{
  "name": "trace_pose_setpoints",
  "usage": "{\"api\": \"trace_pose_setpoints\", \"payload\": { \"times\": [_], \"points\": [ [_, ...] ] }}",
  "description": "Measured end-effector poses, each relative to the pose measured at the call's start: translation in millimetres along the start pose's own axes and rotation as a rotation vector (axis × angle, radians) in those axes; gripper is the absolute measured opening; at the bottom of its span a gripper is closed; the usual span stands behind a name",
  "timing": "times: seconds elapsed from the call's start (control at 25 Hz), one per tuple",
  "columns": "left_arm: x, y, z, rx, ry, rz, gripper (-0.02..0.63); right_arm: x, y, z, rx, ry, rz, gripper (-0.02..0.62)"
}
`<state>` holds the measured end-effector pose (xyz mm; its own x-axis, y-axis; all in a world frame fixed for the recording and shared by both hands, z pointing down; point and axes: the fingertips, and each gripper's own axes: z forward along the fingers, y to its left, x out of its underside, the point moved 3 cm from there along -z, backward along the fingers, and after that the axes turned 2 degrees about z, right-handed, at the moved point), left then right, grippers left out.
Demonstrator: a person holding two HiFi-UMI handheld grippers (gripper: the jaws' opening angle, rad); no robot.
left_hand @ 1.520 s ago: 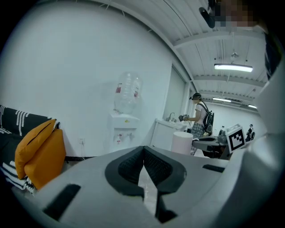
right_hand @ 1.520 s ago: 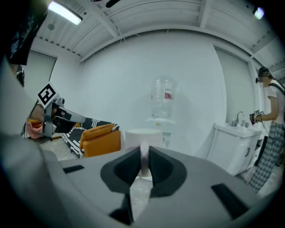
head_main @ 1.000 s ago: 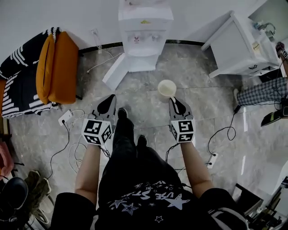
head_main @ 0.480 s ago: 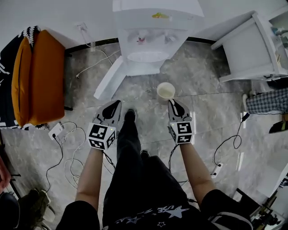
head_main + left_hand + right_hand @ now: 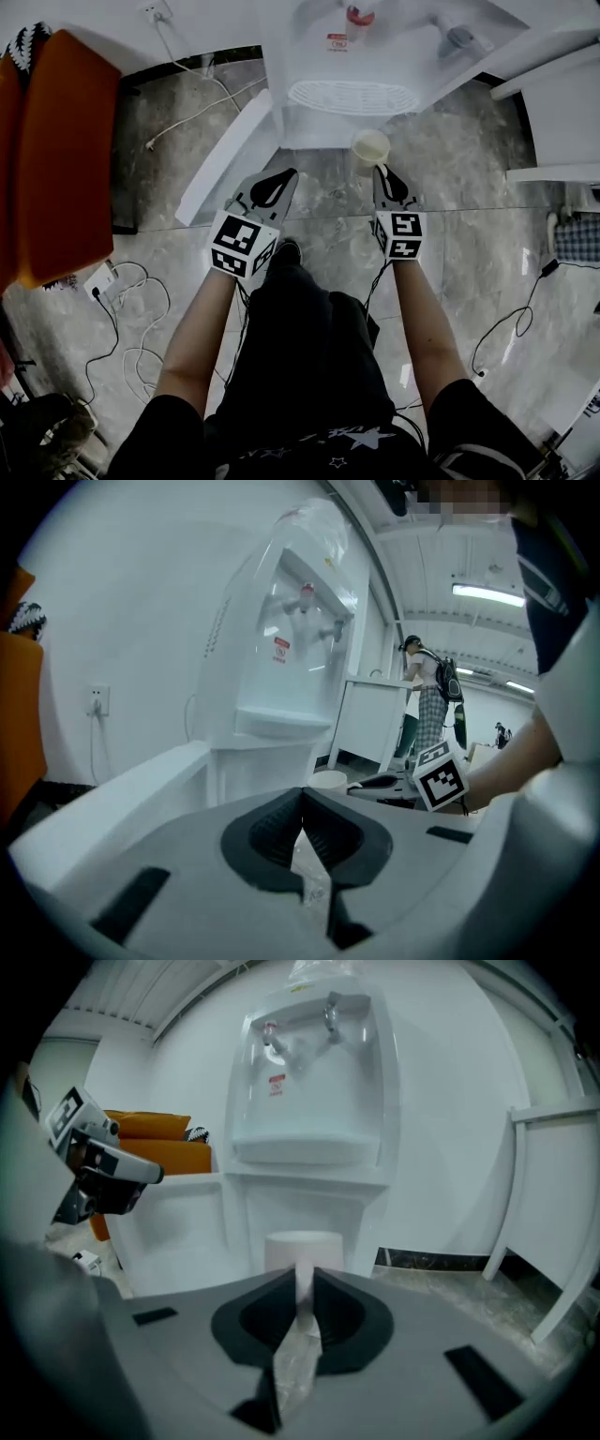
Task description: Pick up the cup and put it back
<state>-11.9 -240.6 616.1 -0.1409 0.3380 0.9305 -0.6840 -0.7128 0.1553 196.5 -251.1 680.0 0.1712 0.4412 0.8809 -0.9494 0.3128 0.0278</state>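
Note:
A white paper cup (image 5: pixel 370 147) hangs just in front of the water dispenser (image 5: pixel 352 56), below its grilled drip tray (image 5: pixel 353 96). My right gripper (image 5: pixel 382 172) is shut on the cup's near rim; in the right gripper view the cup wall (image 5: pixel 303 1249) stands pinched between the dark pads (image 5: pixel 330 1305), with the dispenser (image 5: pixel 309 1082) straight ahead. My left gripper (image 5: pixel 280 177) is level with it to the left, shut and holding nothing; its tips meet in the left gripper view (image 5: pixel 302 799), where the cup (image 5: pixel 328 779) shows small at the right.
The dispenser's open white lower door (image 5: pixel 225 159) juts out toward my left gripper. An orange cushion (image 5: pixel 56 159) is at the far left, cables and a power strip (image 5: pixel 100 277) lie on the marble floor, and a white table (image 5: pixel 562 112) stands at the right. A person (image 5: pixel 427 696) stands far off.
The view has closed in on the dispenser: both grippers moved forward, and the cup held by the right gripper now sits just under the drip tray. The grip is unchanged.

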Motion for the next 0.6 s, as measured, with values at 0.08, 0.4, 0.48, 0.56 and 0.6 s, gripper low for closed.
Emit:
{"api": "trace_pose_setpoints", "payload": {
  "times": [0.08,0.4,0.48,0.56,0.6],
  "points": [
    [20.3,10.8,19.0,-0.005,-0.016,0.011,0.009,20.5,-8.0,35.7,0.015,0.001,0.028,0.041],
    [79.0,37.6,55.0,-0.038,-0.041,0.009,0.009,39.0,-12.9,110.6,-0.025,-0.078,0.003,0.041],
    [83.6,42.1,58.6,-0.043,-0.046,0.002,0.009,41.7,-15.2,117.7,-0.035,-0.076,-0.018,0.041],
    [84.1,46.9,63.4,-0.051,-0.046,-0.025,0.009,42.7,-19.9,125.9,-0.041,-0.067,-0.025,0.041],
    [83.7,49.2,67.2,-0.054,-0.042,-0.037,0.009,42.8,-23.1,130.5,-0.046,-0.062,-0.023,0.041]
  ]
}}
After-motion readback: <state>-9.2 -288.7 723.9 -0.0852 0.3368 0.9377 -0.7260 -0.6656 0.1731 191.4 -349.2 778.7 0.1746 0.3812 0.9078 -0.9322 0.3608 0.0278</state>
